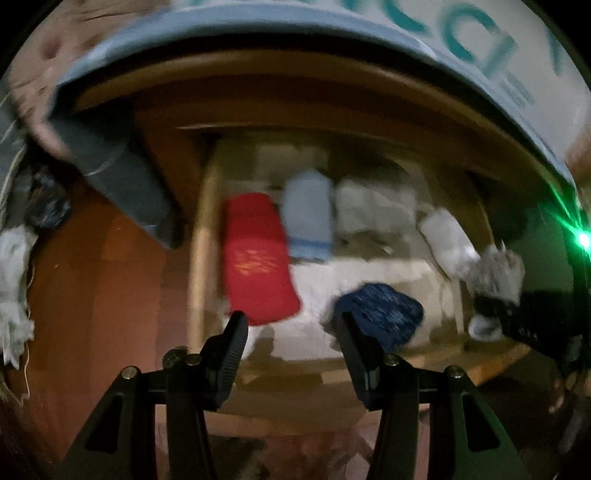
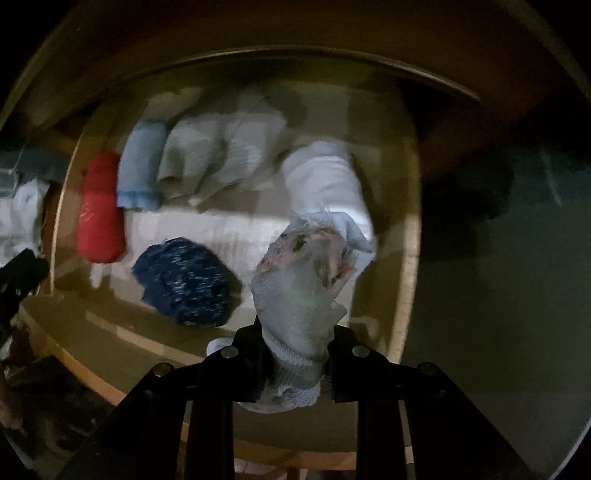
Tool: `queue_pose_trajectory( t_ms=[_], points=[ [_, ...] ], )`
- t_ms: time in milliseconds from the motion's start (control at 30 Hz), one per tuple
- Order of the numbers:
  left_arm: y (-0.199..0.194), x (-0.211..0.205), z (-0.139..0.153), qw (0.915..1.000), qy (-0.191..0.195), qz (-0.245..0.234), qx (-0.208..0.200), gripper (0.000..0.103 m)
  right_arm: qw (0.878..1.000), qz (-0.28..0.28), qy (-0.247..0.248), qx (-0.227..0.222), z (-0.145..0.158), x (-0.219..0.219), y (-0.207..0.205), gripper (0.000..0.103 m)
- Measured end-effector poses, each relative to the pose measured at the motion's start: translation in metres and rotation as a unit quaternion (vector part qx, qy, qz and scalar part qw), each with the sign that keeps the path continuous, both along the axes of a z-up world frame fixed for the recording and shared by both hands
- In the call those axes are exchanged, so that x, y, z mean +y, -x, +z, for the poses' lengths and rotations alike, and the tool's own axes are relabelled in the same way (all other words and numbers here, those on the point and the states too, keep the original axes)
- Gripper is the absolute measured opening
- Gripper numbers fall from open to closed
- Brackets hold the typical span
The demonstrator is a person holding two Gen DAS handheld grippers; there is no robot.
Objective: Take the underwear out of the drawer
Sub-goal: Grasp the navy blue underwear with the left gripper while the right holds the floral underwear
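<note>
The wooden drawer (image 1: 199,236) (image 2: 406,258) stands open below both grippers. It holds a folded red underwear (image 1: 258,258) (image 2: 99,210), a dark blue speckled one (image 1: 384,310) (image 2: 184,280), a light blue one (image 1: 308,218) (image 2: 142,166) and pale grey ones (image 1: 365,210) (image 2: 207,158). My right gripper (image 2: 297,332) is shut on a grey-white underwear with a floral patch (image 2: 303,280) (image 1: 495,273), which hangs above the drawer's right part. My left gripper (image 1: 291,321) is open and empty, hovering over the drawer's front between the red and dark blue pieces.
A blue-and-white cover with teal letters (image 1: 332,22) overhangs the cabinet top. A dark grey cloth (image 1: 122,184) hangs down left of the drawer, with white fabric (image 1: 14,277) further left over the reddish-brown floor (image 1: 92,277). A green light (image 1: 583,240) glares at the right.
</note>
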State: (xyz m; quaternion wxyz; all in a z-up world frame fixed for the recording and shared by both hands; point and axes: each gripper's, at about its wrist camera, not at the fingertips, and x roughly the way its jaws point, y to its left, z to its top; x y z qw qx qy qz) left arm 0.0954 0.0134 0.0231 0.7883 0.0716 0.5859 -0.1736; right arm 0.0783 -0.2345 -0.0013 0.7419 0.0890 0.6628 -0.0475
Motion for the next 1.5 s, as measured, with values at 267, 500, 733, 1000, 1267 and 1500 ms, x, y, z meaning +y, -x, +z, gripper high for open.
queue_pose_trajectory(
  t_ms=[267,500,733,1000,1267,1500],
  points=[
    [0.007,-0.04,-0.019,0.9966,0.008,-0.054,0.061,0.054,0.998,-0.047,-0.04,-0.033,-0.012,-0.019,0.018,0.022],
    [-0.002,-0.079,-0.047,0.9899,0.003,-0.069,0.124,0.058,0.995,-0.068,-0.057,-0.049,-0.022,-0.033,0.026,0.022],
    [-0.014,-0.098,-0.076,0.9829,-0.022,-0.055,0.175,0.059,0.995,-0.071,-0.039,-0.055,-0.018,-0.042,0.032,0.022],
    [-0.024,-0.107,-0.095,0.9744,-0.031,-0.028,0.221,0.059,0.995,-0.072,-0.052,-0.056,-0.02,-0.04,0.029,0.022],
    [-0.039,-0.116,-0.117,0.9612,-0.078,-0.014,0.264,0.06,0.995,-0.06,-0.05,-0.059,-0.018,-0.034,0.028,0.022],
    [-0.05,-0.116,-0.128,0.9515,-0.094,0.002,0.293,0.061,0.996,-0.052,-0.051,-0.054,-0.021,-0.031,0.026,0.022]
  ],
)
